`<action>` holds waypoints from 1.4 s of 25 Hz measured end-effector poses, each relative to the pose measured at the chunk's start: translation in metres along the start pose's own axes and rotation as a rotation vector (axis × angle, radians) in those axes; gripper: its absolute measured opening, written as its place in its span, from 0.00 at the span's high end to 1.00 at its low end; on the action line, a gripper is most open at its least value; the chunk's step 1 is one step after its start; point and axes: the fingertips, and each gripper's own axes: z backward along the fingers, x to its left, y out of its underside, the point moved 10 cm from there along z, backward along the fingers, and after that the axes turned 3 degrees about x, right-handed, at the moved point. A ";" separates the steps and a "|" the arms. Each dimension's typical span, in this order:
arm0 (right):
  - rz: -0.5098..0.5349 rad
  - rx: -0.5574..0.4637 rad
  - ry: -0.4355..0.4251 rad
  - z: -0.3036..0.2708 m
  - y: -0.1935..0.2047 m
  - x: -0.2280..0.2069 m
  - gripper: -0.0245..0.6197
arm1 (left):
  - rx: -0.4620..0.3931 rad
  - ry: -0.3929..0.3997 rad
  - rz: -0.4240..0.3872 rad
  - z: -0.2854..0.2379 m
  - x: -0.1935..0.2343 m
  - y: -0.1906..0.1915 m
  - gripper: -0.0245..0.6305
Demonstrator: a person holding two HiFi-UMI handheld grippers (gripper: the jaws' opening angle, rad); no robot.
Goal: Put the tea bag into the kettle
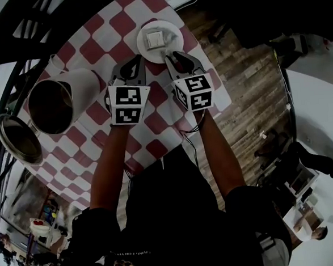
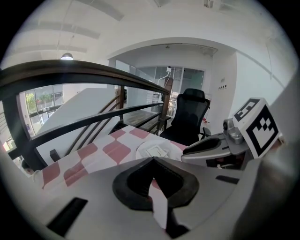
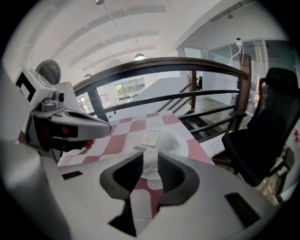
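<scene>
**A featherweight tea bag, lying flat on its plate**

The surface (image 1: 160, 124) is covered by a red-and-white checked cloth. At its left side stands the kettle (image 1: 86, 84), wide and pale-walled, its dark mouth open and well apart from the plate. My left claw (image 2: 152, 161) is pressed together at the tips with nothing in it. My right claw (image 3: 150, 161) is spread a little and is just as empty. Both hang side by side just short of the white plate (image 1: 174, 44). The tea bag (image 1: 155, 39) rests near the plate's middle.

I judge it to be almost weightless, soft and limp, and likely to tear if I squeeze it hard or drag it. Because it lies so flat, I would pinch it by one raised edge or corner with a gentle grip. It could easily slide across the smooth plate as I close on it.

It looks small, pale and squarish, seemingly in two flat halves side by side. I can make out no string or tag.
</scene>
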 end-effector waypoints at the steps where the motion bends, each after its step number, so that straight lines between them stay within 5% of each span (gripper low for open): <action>1: -0.001 0.003 -0.001 -0.001 0.001 0.000 0.83 | 0.002 0.000 0.000 -0.001 0.000 0.001 0.96; 10: 0.026 0.038 0.037 -0.009 0.004 -0.002 0.83 | 0.004 -0.018 0.010 0.002 0.004 0.001 0.96; 14: 0.043 0.039 0.068 -0.009 0.003 -0.001 0.93 | 0.004 -0.025 0.014 0.005 0.006 0.002 0.96; 35: 0.068 -0.042 0.078 0.021 -0.022 0.011 0.94 | -0.066 -0.063 0.013 0.046 0.003 -0.016 0.96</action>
